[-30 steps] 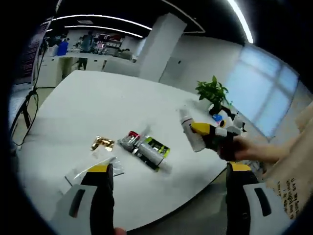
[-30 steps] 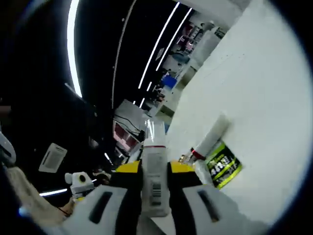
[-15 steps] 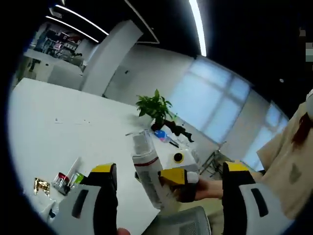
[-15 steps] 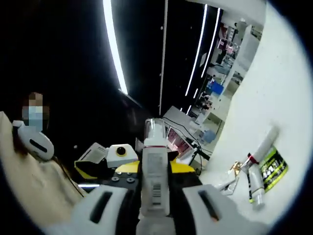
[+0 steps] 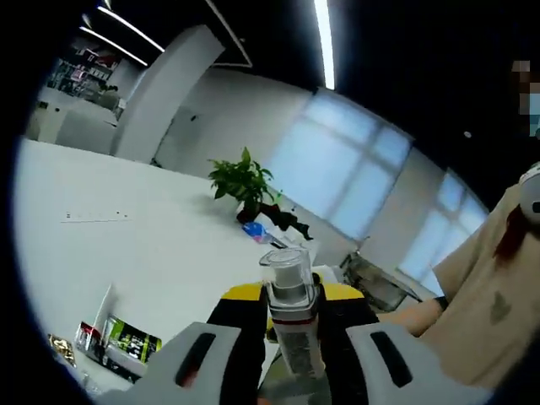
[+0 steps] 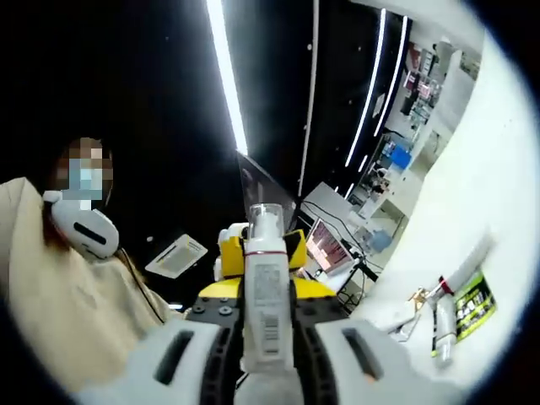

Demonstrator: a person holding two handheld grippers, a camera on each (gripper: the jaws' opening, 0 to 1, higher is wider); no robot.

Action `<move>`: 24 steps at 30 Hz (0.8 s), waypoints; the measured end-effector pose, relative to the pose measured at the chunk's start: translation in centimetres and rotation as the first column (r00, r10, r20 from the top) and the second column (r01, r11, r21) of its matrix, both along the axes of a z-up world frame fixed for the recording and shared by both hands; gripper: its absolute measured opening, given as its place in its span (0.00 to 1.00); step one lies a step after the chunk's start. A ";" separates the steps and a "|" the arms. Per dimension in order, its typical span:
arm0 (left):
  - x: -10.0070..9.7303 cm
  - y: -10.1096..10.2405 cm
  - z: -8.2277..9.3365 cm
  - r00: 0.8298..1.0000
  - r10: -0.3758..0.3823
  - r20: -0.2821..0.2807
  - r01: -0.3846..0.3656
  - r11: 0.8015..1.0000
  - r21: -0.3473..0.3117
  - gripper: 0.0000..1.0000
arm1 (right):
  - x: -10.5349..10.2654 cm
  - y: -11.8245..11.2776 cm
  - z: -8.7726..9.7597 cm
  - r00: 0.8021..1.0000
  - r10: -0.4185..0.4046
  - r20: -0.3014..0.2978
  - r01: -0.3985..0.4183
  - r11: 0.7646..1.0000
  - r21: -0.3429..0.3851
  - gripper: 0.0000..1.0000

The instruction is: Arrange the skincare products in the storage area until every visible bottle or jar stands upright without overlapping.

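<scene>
A white bottle [image 6: 267,321] with a barcode label and a clear cap is held in the air, off the table. My right gripper [image 6: 266,291] is shut on its body. In the left gripper view the same bottle [image 5: 291,333] stands between the yellow-tipped jaws of my left gripper [image 5: 293,295], which is shut on it just under the cap. Seen from the right gripper view, the left gripper [image 6: 260,249] sits around the bottle's top end. A green-labelled tube [image 5: 126,346] and other tubes [image 6: 443,325] lie flat on the white table [image 5: 126,228].
A potted plant [image 5: 240,181] with small items beside it stands at the table's far edge. A crumpled gold wrapper [image 6: 416,297] lies near the tubes. A person in beige clothing is close on the right, one hand [image 5: 418,314] near the gripper. Desks and a monitor [image 6: 325,245] lie beyond the table.
My left jaws, open half a second ago, have shut on the bottle that the right gripper holds. Both cameras have swung, so the table sits lower and further aside.
</scene>
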State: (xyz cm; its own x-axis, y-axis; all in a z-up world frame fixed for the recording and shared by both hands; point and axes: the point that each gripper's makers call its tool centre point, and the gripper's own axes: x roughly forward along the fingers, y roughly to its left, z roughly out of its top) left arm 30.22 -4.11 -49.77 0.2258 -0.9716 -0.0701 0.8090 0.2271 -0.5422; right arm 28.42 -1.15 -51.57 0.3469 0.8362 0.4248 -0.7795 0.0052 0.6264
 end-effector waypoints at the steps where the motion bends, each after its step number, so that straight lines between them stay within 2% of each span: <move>1: 0.1 -0.1 -0.2 1.000 0.002 0.006 -0.002 1.000 0.013 0.20 | 0.4 -0.1 -0.3 1.000 -0.016 0.024 0.017 0.999 -0.039 0.21; 3: 0.9 -0.2 -0.9 0.999 0.014 0.046 -0.017 0.997 0.069 0.19 | 1.4 -0.4 -1.2 0.995 -0.067 0.075 0.077 0.986 -0.145 0.21; 5: 1.8 -0.3 -1.8 0.997 0.044 0.058 -0.050 0.992 0.115 0.19 | 2.7 -0.9 -2.0 0.985 -0.135 0.108 0.158 0.957 -0.244 0.23; 6: 2.4 -0.5 -2.4 0.996 0.064 0.067 -0.072 0.988 0.138 0.19 | 3.8 -1.4 -2.9 0.970 -0.195 0.147 0.235 0.911 -0.338 0.26; 7: 2.7 -0.8 -3.0 0.994 0.064 0.085 -0.077 0.984 0.164 0.19 | 4.4 -1.7 -3.3 0.958 -0.224 0.177 0.278 0.875 -0.397 0.27; 8: 3.2 -1.1 -3.6 0.990 0.072 0.118 -0.093 0.978 0.187 0.19 | 4.9 -1.9 -4.3 0.943 -0.238 0.233 0.325 0.806 -0.494 0.27; 9: 3.7 -1.5 -4.5 0.984 0.075 0.160 -0.111 0.968 0.227 0.18 | 5.1 -2.0 -4.7 0.938 -0.245 0.247 0.341 0.785 -0.518 0.26; 10: 3.8 -2.0 -5.1 0.983 0.070 0.169 -0.110 0.964 0.243 0.18 | 5.6 -2.3 -5.3 0.928 -0.264 0.264 0.370 0.744 -0.556 0.26; 12: 4.3 -3.0 -6.4 0.981 0.054 0.184 -0.104 0.955 0.278 0.18 | 6.3 -3.0 -7.2 0.911 -0.281 0.301 0.411 0.656 -0.632 0.26; 13: 4.6 -3.5 -7.3 0.976 0.041 0.212 -0.106 0.945 0.310 0.18 | 7.0 -3.9 -8.4 0.899 -0.306 0.314 0.438 0.601 -0.669 0.26; 14: 5.0 -3.8 -7.9 0.973 0.036 0.230 -0.113 0.938 0.328 0.18 | 7.4 -4.2 -9.2 0.896 -0.327 0.301 0.442 0.581 -0.684 0.25; 16: 5.4 -4.6 -9.0 0.973 0.026 0.230 -0.105 0.935 0.338 0.18 | 8.0 -4.8 -10.3 0.882 -0.342 0.325 0.467 0.533 -0.706 0.25; 17: 5.6 -4.8 -9.4 0.972 0.022 0.233 -0.105 0.932 0.347 0.18 | 8.2 -5.0 -10.8 0.880 -0.354 0.318 0.468 0.522 -0.713 0.25; 19: 6.4 -5.3 -10.7 0.970 0.009 0.244 -0.104 0.920 0.377 0.18 | 9.0 -5.5 -12.2 0.865 -0.375 0.332 0.488 0.481 -0.728 0.25; 22: 7.0 -5.7 -12.3 0.960 -0.015 0.279 -0.109 0.898 0.427 0.19 | 9.8 -5.8 -13.9 0.859 -0.396 0.326 0.492 0.459 -0.740 0.25; 23: 7.2 -5.8 -13.1 0.953 -0.035 0.300 -0.109 0.888 0.448 0.19 | 10.2 -6.0 -14.8 0.842 -0.404 0.357 0.516 0.417 -0.748 0.24; 24: 7.4 -5.8 -13.5 0.953 -0.038 0.301 -0.109 0.884 0.455 0.19 | 10.4 -6.0 -15.2 0.838 -0.403 0.368 0.524 0.405 -0.749 0.24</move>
